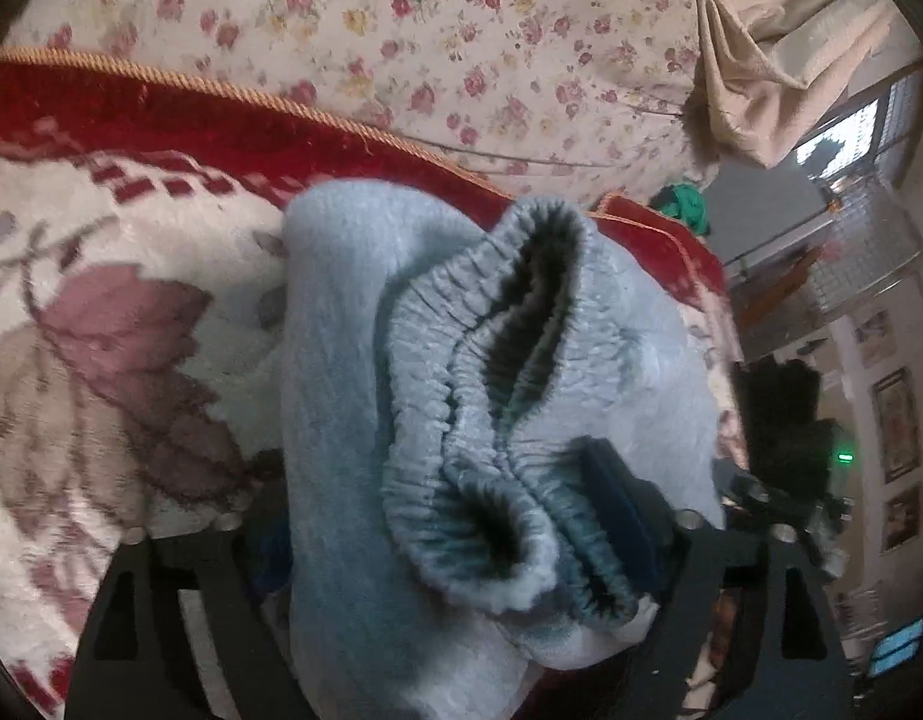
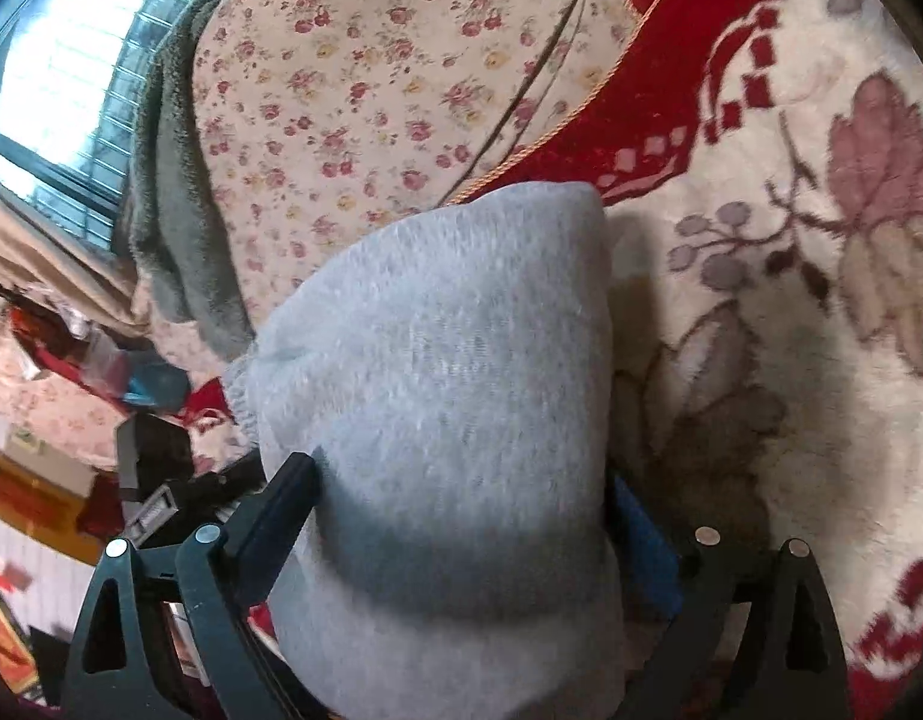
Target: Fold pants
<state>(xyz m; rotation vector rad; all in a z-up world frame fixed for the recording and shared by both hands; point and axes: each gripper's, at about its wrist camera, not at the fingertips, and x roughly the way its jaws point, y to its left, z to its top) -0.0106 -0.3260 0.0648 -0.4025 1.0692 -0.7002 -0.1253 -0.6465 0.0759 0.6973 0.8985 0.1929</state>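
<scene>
While both claws grip the folded pale grey fleece pants [image 2: 449,372], the bundle hangs between them just above the cream-and-red floral plush blanket [image 2: 809,396]. Left gripper [image 1: 461,552] clamps the gathered elastic waistband [image 1: 479,360]; right gripper [image 2: 461,516] clamps the smooth folded end. Its long axis runs forward from each claw. Open blanket lies alongside, the gold-corded edge [image 1: 161,75] beyond.

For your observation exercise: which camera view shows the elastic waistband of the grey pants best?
The left wrist view: the gathered elastic waistband gapes open toward the camera, ruching visible. The right wrist view shows only plain grey pants fabric, with perhaps a sliver of ribbing at its left edge.
</scene>
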